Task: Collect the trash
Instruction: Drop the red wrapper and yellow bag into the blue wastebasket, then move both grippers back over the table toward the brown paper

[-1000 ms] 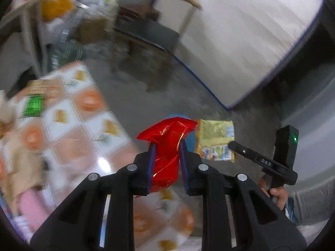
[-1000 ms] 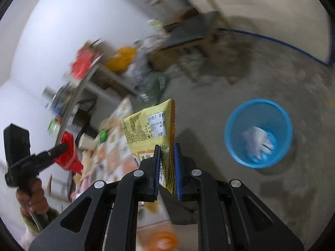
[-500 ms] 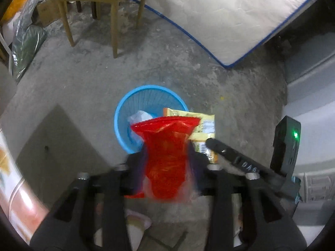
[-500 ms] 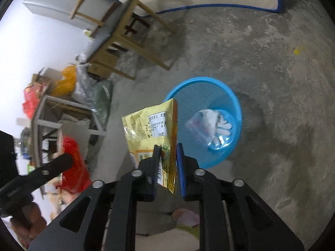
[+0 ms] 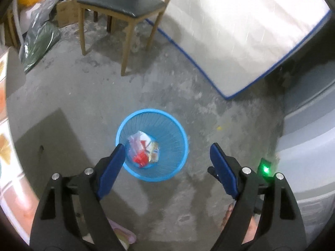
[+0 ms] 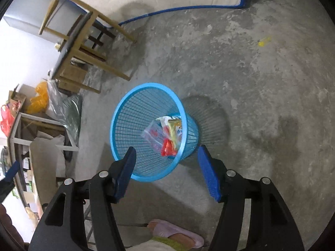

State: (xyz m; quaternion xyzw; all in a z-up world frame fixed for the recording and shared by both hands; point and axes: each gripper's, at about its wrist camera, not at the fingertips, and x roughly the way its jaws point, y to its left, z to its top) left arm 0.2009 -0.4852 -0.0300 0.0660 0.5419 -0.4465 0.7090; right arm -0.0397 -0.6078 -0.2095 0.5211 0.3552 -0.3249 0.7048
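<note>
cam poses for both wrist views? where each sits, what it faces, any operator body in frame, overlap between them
Left wrist: on the left gripper, looking down at the blue plastic mesh bin on the grey concrete floor; open fingers and some skin at bottom right show.
Right wrist: on the right gripper, above the same bin; open fingers and a pink slipper show.
Shared: bin, wrappers inside, black-seated wooden chair, blue-edged white mattress.

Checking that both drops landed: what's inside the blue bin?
In the blue bin lie a red wrapper, a yellow packet and a clear plastic bag, overlapping. Anything beneath them is hidden.
</note>
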